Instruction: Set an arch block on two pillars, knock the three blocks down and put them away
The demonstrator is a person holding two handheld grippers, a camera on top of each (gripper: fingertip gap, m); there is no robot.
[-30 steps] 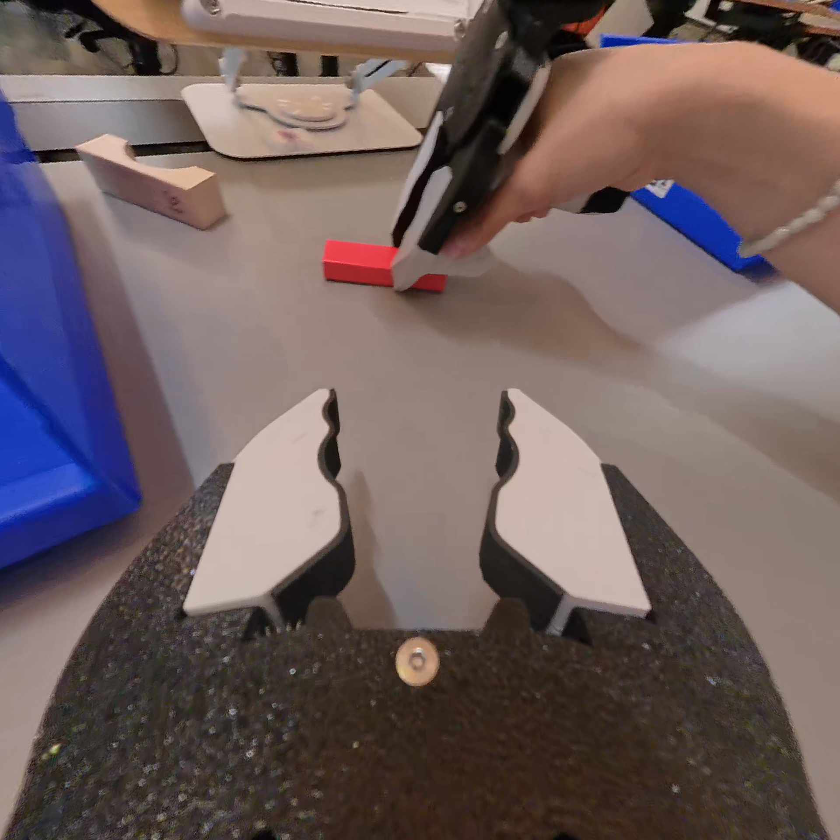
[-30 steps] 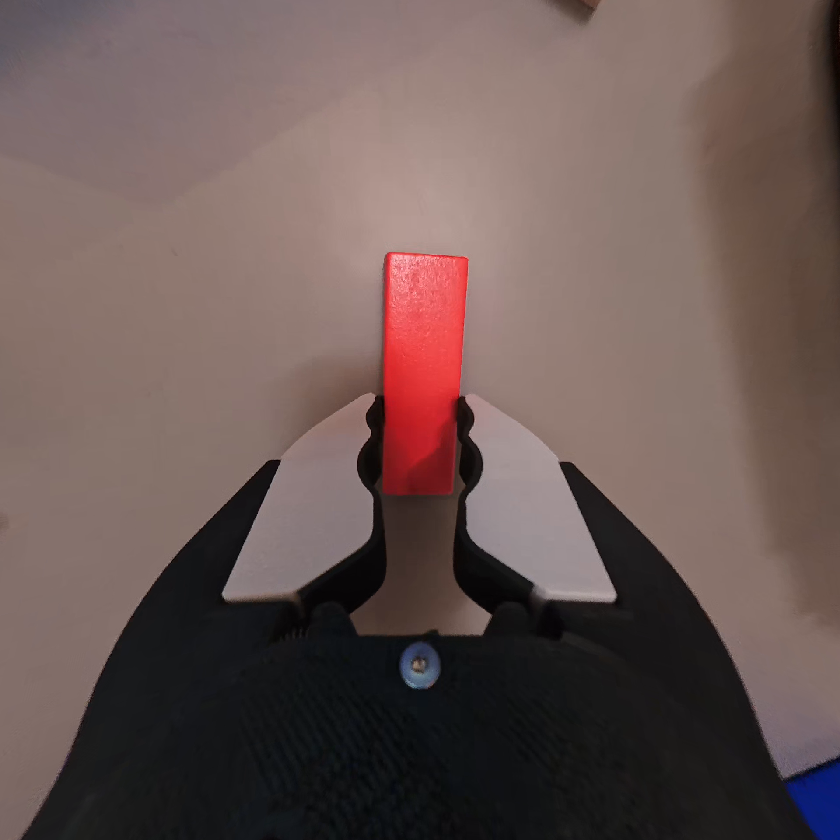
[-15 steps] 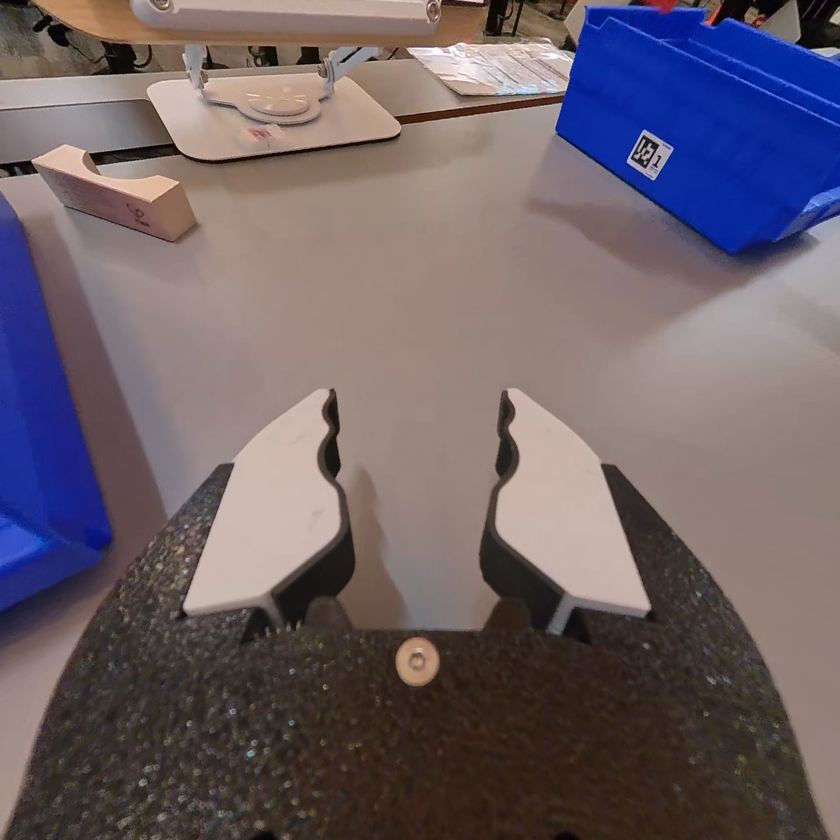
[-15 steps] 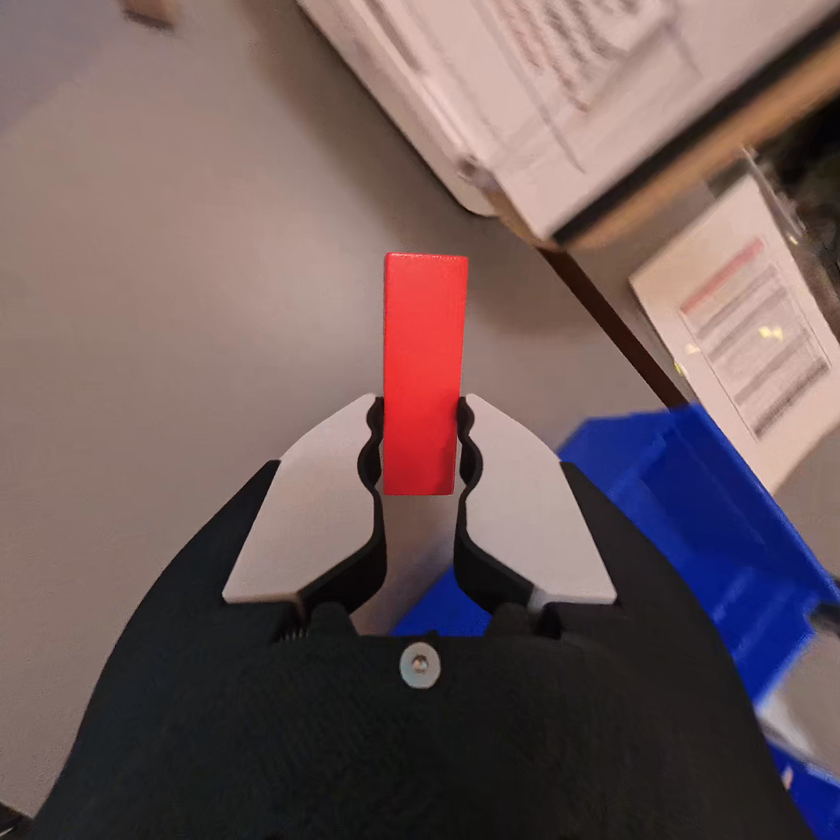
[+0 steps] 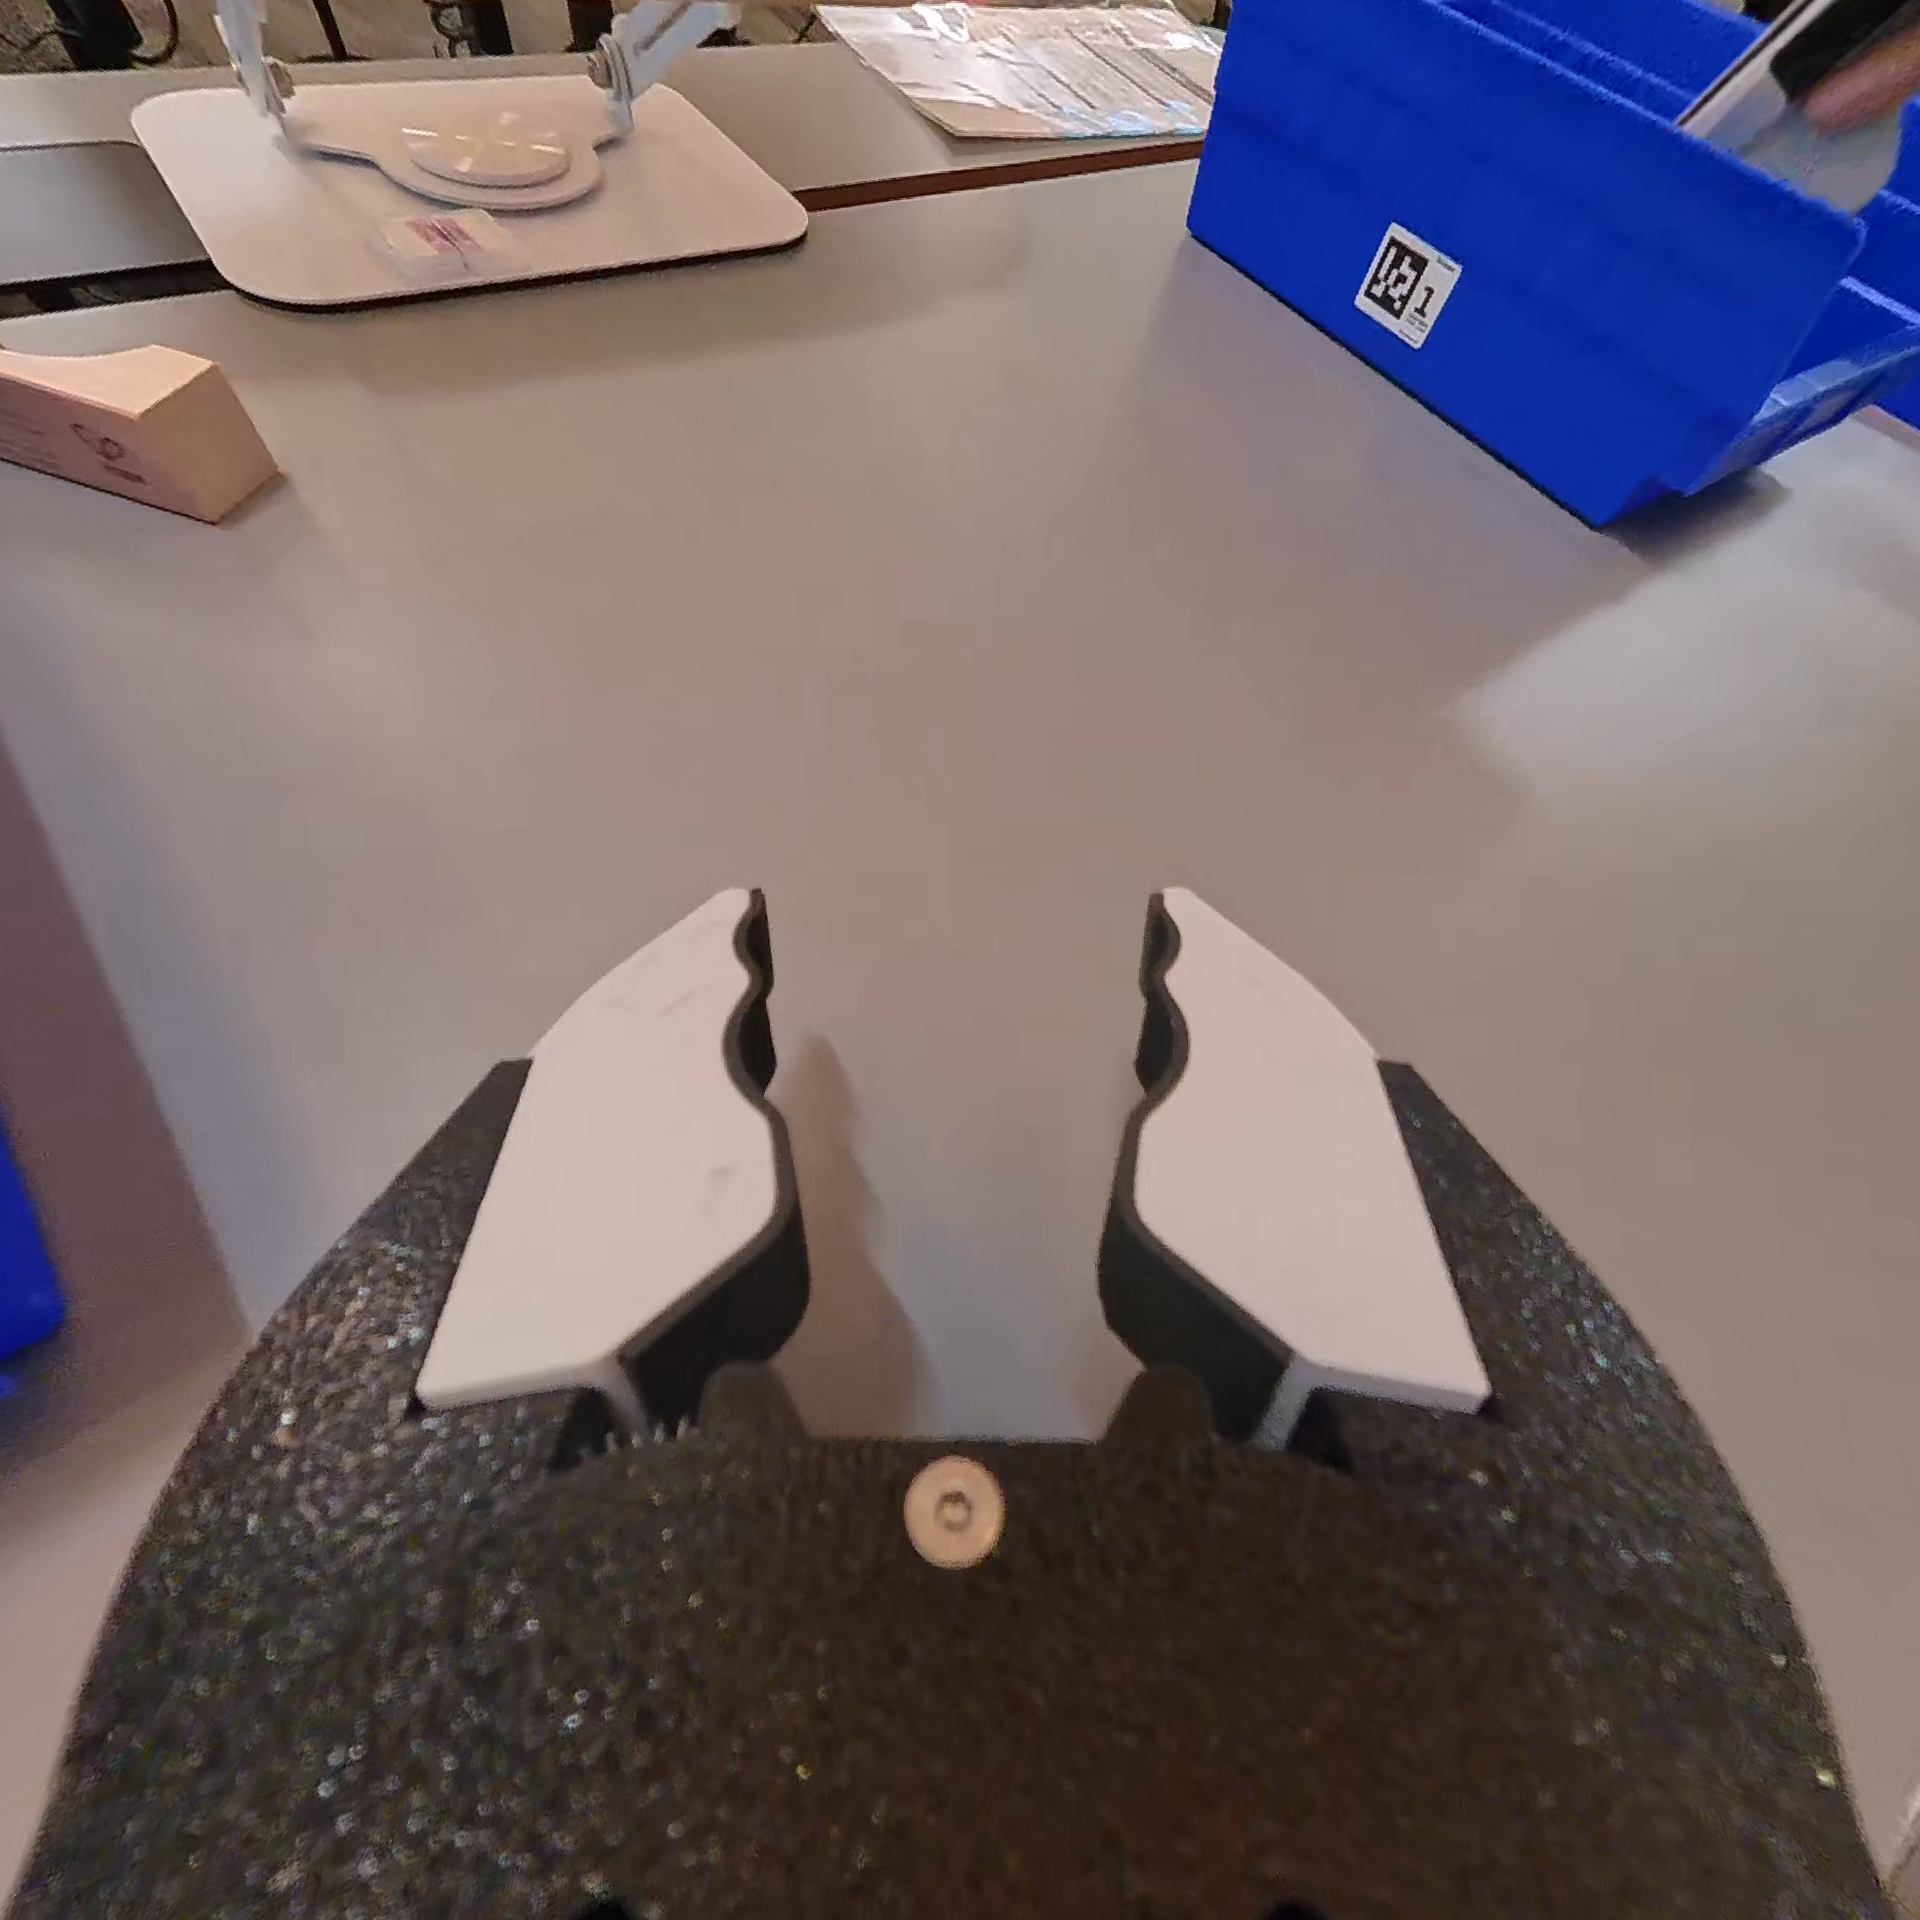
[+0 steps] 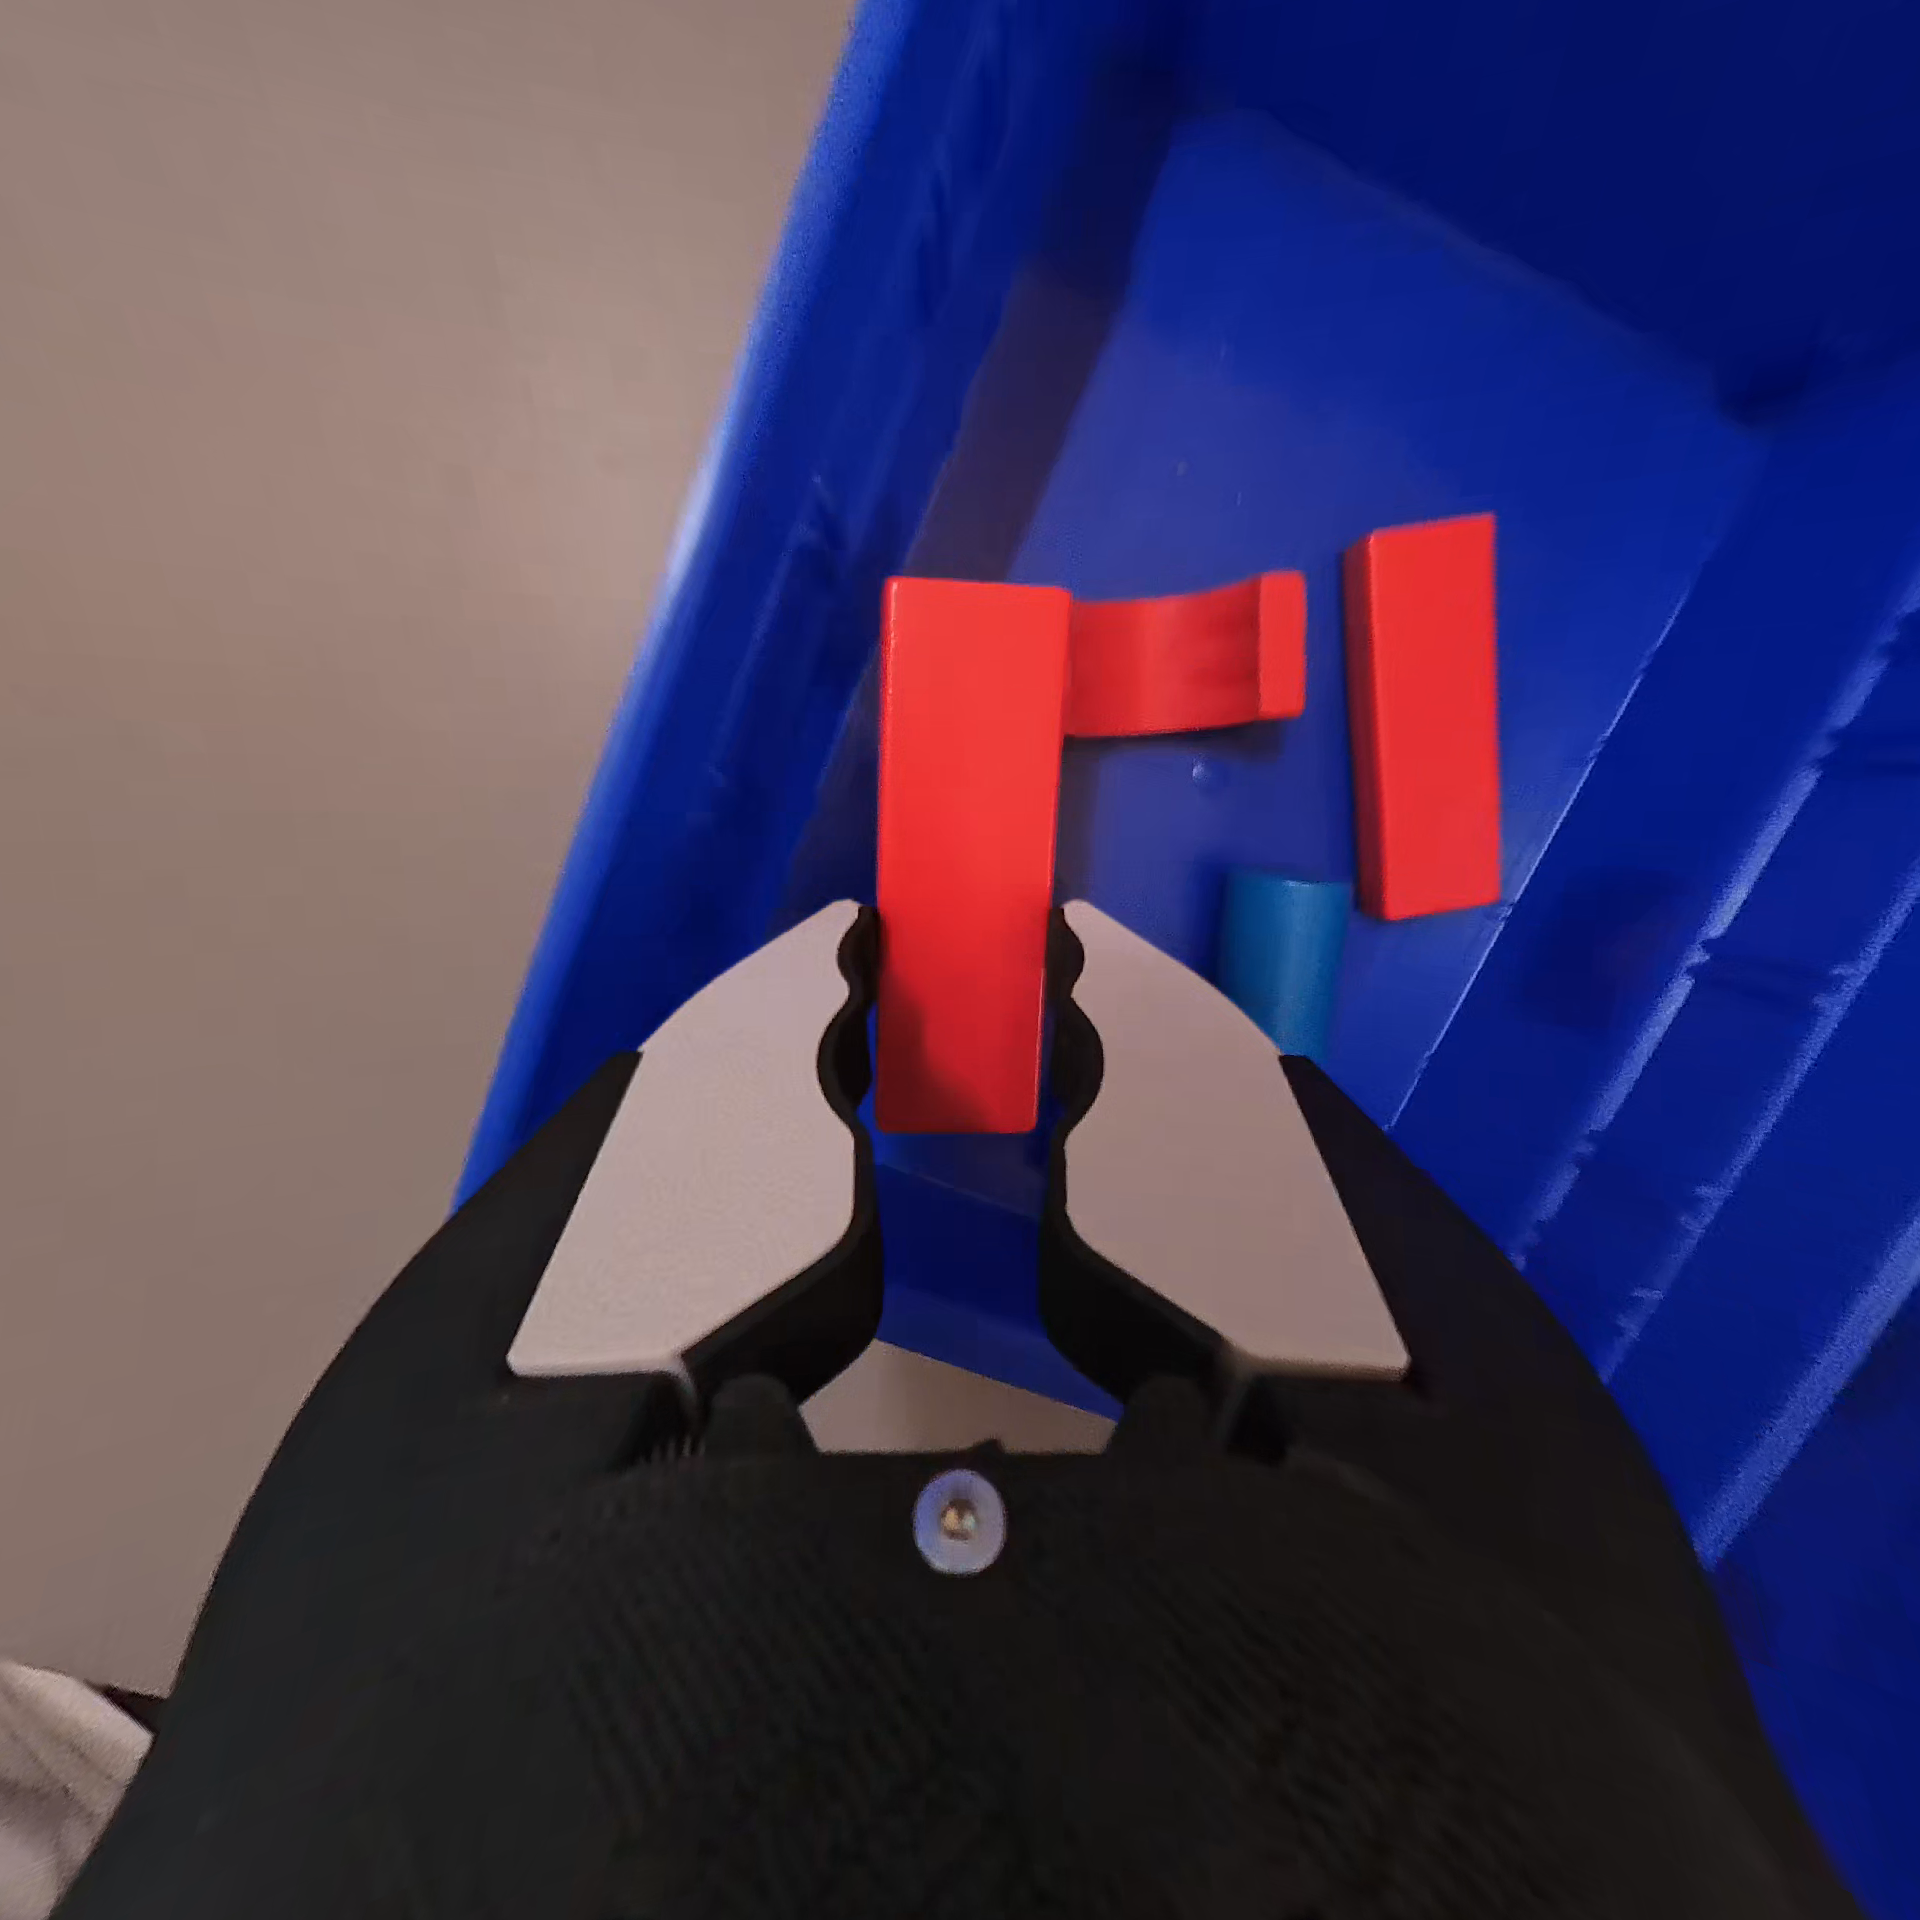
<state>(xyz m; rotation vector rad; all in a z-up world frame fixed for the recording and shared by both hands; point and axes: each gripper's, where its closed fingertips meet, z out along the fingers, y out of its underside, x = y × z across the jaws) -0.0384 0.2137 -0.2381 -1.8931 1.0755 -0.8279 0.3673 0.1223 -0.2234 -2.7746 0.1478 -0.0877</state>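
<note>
The right gripper (image 6: 961, 914) has its jaws pinched on the lower half of a flat red rectangular wooden block (image 6: 966, 831), which stands up lengthwise out of the grip. The block hangs above the open top of a deep blue plastic bin (image 6: 1455, 364), close to the bin's left wall. On the bin's floor lie three more pieces: a red arch-shaped block (image 6: 1184, 655) partly hidden behind the held block, a second flat red rectangular block (image 6: 1432, 717) to the right of it, and a light blue cylinder (image 6: 1283, 961) nearer the gripper. Left of the bin runs a smooth, matte grey tabletop (image 6: 312, 520).

The left gripper (image 5: 956, 904) has its jaws spread wide with nothing between them, poised low over the same grey tabletop (image 5: 831, 623), which is bare around the fingers and shows a pale patch of reflected light to the right. The blue bin (image 5: 1558, 208) sits at the far right of that gripper, with a white square sticker (image 5: 1408, 283) on its side wall. A blurred grey-and-black shape over the bin's rim may be the other gripper, though I cannot tell. At the far left lies a pale wooden block with a curved notch (image 5: 135, 426). Beyond it stands a white flat monitor-stand base (image 5: 468, 177) on a pale board. A sheet in clear plastic (image 5: 1039, 62) lies near the back edge. A blue edge (image 5: 26, 1278) shows at the left.
</note>
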